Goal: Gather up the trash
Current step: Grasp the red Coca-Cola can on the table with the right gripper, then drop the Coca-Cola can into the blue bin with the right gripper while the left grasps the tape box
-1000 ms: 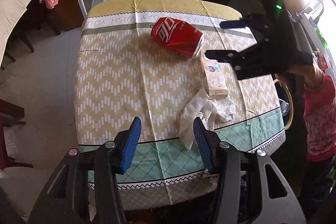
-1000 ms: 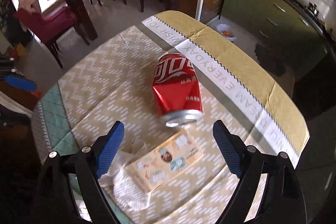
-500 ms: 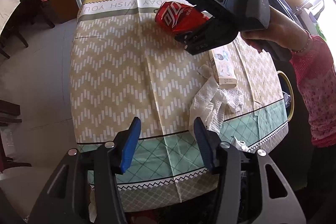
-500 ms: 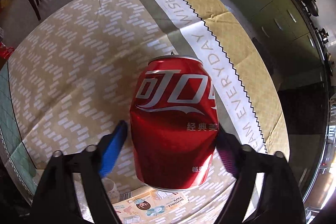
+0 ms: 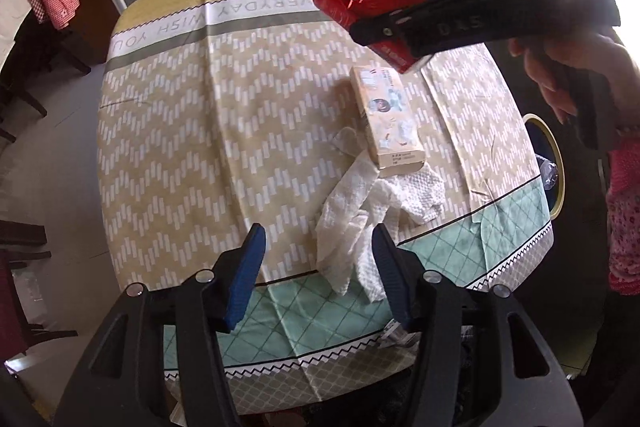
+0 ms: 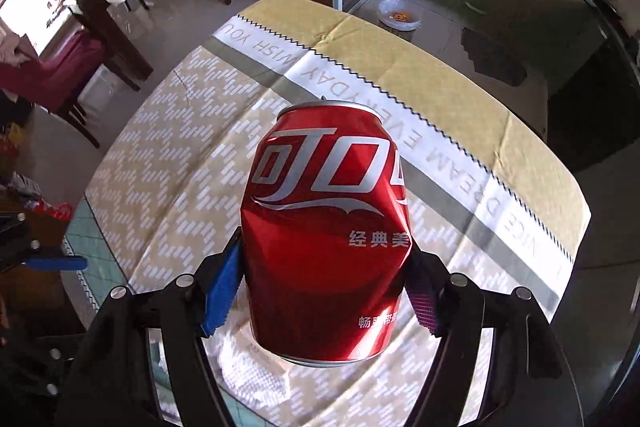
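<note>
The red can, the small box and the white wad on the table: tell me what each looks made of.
Red can: thin metal, glossy print; its wall is dented and catches highlights. Small box: apparently cardboard, matte printed faces with sharp folded edges. White wad: seemingly paper towel, soft and crumpled, with an embossed dotted texture.

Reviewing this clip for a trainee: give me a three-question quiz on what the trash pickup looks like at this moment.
1. True or false: the right gripper jaws are shut on the red can.
2. What lies on the crumpled paper towel? A) small carton B) spoon C) cup
3. The left gripper holds ____.

Key: 1 true; 2 A, the small carton; 3 nothing, its jaws are opening over the towel.
</note>
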Tool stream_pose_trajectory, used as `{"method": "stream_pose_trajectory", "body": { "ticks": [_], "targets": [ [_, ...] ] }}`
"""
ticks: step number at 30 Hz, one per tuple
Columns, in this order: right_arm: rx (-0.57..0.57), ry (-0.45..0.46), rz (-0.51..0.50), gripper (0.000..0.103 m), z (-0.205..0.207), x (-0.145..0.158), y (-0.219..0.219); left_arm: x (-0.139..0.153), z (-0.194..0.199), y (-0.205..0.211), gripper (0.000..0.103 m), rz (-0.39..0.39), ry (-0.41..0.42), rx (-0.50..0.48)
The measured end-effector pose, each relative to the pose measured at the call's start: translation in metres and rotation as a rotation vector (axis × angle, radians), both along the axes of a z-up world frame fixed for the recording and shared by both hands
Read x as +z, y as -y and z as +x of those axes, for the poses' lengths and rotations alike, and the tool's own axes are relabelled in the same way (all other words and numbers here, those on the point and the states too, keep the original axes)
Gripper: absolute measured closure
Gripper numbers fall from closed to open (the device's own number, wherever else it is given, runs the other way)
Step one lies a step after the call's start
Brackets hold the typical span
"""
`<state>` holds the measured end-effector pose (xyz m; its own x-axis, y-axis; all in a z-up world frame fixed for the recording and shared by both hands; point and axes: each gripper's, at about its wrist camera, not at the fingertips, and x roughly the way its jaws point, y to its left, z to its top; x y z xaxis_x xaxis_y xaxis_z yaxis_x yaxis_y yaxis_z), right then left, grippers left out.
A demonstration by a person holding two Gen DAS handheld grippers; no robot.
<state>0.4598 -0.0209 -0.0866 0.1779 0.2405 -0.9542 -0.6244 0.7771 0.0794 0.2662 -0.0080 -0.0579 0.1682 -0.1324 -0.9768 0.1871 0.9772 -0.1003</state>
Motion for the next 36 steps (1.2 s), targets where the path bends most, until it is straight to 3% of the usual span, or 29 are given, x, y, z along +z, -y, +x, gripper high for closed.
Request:
{"method": "stream_pose_trajectory", "body": {
  "ticks": [8,12,23,27,29,36],
  "targets": [
    [-0.22,-0.051,0.133,0.031,-0.079,0.037,0.144,-0.038,0.057,0.07,0.048,0.054,-0.059,-0.066],
    [-0.331,-0.03,0.154,0.031,-0.13,0.044,0.222,-0.061,0.088,0.086,0.045,0.101,-0.09,-0.022],
    [-0.659,-0.017,0.178,0.031,-0.227,0.02,0.397,-0.103,0.128,0.107,0.042,0.171,-0.143,0.092],
    [-0.724,-0.021,0.202,0.031,-0.237,0.005,0.423,-0.113,0.126,0.111,0.042,0.185,-0.146,0.101],
    [-0.752,-0.031,0.213,0.031,-0.236,-0.003,0.43,-0.113,0.124,0.115,0.048,0.182,-0.137,0.096],
    [-0.783,-0.098,0.205,0.031,-0.218,-0.028,0.425,-0.101,0.11,0.137,0.049,0.201,-0.096,0.044]
  ]
}}
